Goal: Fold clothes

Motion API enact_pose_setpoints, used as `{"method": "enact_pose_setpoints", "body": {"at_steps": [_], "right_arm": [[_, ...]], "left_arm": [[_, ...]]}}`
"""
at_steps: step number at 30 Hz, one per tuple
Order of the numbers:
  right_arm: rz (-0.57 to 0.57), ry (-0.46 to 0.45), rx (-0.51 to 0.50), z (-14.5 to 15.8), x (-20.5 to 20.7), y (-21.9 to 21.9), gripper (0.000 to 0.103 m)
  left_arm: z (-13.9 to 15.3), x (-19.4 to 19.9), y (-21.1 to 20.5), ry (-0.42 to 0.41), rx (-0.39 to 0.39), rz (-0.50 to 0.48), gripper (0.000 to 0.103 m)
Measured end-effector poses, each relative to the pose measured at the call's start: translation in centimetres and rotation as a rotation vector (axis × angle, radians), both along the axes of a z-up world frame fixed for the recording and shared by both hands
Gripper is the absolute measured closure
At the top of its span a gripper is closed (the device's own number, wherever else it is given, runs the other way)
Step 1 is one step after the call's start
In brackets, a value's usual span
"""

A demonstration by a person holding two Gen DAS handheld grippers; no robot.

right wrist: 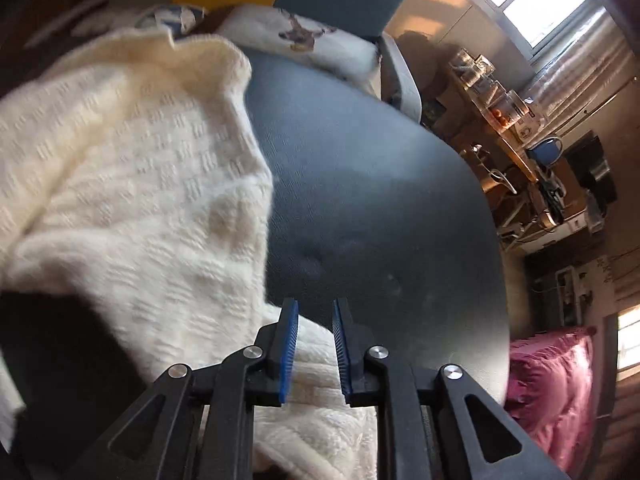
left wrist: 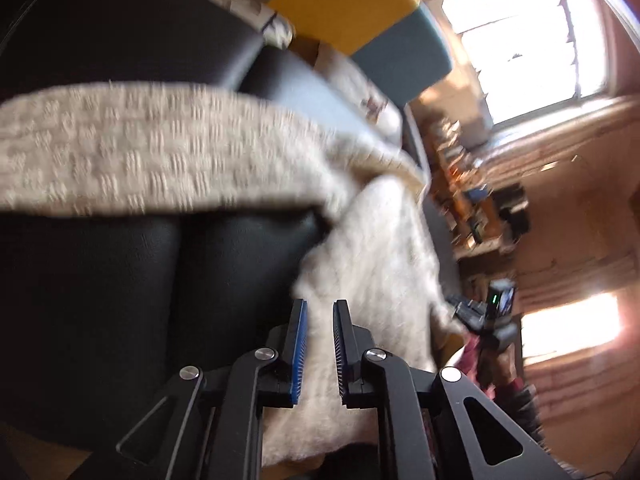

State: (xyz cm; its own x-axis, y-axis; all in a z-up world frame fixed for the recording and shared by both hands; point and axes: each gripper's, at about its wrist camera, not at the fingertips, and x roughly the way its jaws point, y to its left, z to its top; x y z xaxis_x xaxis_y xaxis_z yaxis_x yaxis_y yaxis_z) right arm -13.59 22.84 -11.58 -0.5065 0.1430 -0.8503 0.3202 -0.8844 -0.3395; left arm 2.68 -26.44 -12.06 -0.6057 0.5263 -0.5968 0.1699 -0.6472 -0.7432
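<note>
1. Left gripper (left wrist: 320, 350): fingers apart, nothing clamped; cream textured knit garment (left wrist: 168, 152) runs between and ahead of them.
2. Right gripper (right wrist: 314, 346): fingers apart, empty; knit garment (right wrist: 132, 184) lies under and left of them, draped over the black leather sofa (right wrist: 376, 208).
3. Step looks like regrasping: judge an edge, close both grippers on a single layer, lift evenly.
4. Count: one garment, two grippers, one white deer-print cushion (right wrist: 312, 40) far ahead.
</note>
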Motion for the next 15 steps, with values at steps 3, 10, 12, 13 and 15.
{"method": "enact_pose_setpoints", "body": {"at_steps": [3, 10, 12, 13, 15], "right_arm": [[0.073, 0.006, -0.231, 3.6, -0.6, -2.2, 0.081], [0.135, -0.090, -0.482, 4.5, -5.8, -9.9, 0.079], [0.108, -0.090, -0.465, 3.6, -8.1, -10.4, 0.079], [0.089, -0.096, -0.470, 3.0, -8.9, -10.3, 0.079], [0.048, -0.092, -0.465, 1.8, -10.7, -9.6, 0.079]], "left_arm": [[3.6, -2.3, -1.6, 0.053, -0.193, 0.073, 0.086], [7.2, -13.2, 2.6, 0.137, -0.590, -0.051, 0.078], [6.5, -16.5, 5.1, 0.144, -0.665, -0.125, 0.076], [5.9, -18.0, 6.4, 0.143, -0.690, -0.163, 0.076], [4.7, -20.7, 8.8, 0.141, -0.737, -0.239, 0.076]]}}
